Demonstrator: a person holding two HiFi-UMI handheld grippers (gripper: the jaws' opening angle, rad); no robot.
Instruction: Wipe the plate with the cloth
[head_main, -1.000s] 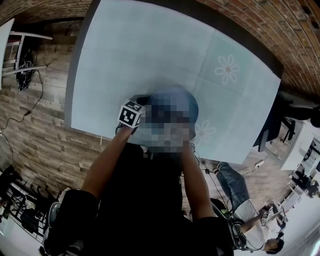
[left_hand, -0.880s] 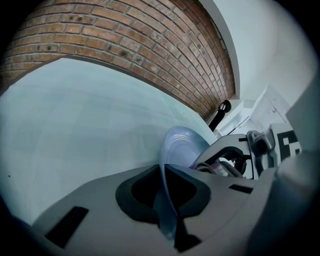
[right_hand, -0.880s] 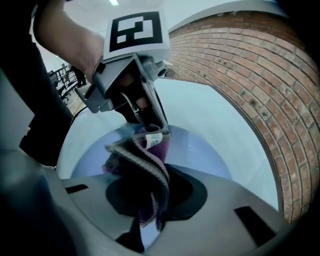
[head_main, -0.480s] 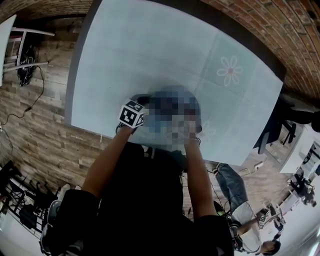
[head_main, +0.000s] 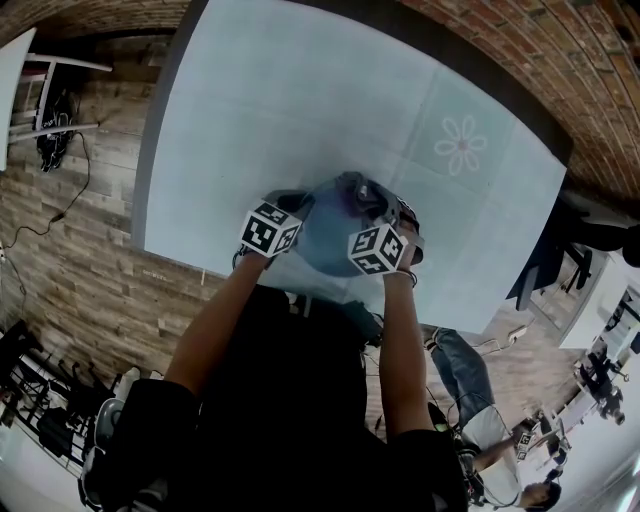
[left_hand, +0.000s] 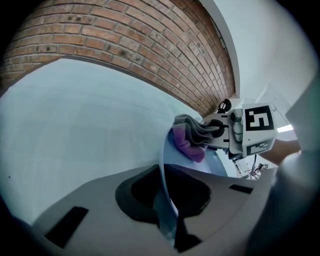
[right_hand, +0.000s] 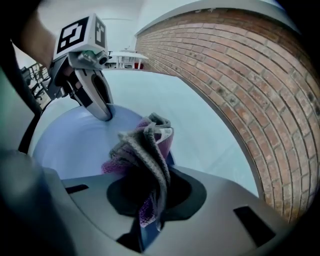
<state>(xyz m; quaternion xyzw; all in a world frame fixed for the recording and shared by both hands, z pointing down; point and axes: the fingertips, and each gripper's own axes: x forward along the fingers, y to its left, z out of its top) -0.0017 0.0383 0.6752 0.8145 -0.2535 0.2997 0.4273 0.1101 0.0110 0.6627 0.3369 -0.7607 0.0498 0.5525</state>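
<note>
Ahead of right gripper (right_hand: 150, 200): cloth (right_hand: 145, 145) clamped in jaws, touching plate (right_hand: 70, 145) face | left gripper (left_hand: 167, 215): jaws narrow, pinching plate rim across from cloth

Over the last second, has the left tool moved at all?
No. In the head view the left tool sits at the same spot by the table's near edge as before, shut on the plate's rim.

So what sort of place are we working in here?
Probably a studio or lab set up for recording, not a home kitchen: a brick wall, a pale flowered table cover, and cables and racks on the wood-look floor.
</note>
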